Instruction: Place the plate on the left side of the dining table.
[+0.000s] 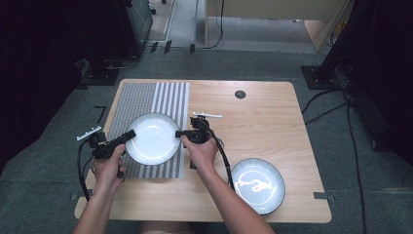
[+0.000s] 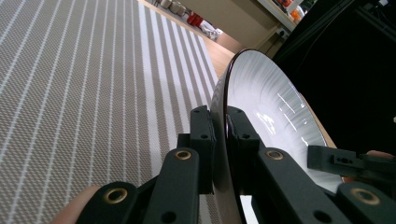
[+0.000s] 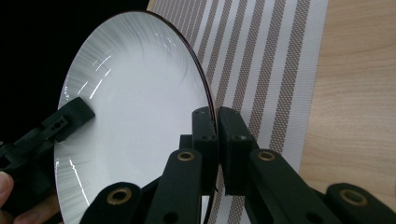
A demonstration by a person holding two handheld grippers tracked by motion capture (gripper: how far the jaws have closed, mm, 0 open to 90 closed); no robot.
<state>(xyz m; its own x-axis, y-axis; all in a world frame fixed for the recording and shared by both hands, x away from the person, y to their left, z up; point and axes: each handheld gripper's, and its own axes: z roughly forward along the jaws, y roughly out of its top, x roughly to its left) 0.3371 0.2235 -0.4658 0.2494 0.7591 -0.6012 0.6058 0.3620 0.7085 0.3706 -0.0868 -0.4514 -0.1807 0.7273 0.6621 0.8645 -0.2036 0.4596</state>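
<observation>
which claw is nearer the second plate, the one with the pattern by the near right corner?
Right. The right claw grips the right rim of the white plate on the striped mat, closer to the patterned plate. The left claw grips the opposite rim, farther away.

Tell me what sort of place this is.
Probably a lab or recording room: a wooden table on grey carpet, loose cables and dark equipment stands, with each claw clamping the white plate.

Wooden table (image 1: 272, 117) (striped mat (image 1: 146, 100), bowl (image 1: 258, 185))
</observation>
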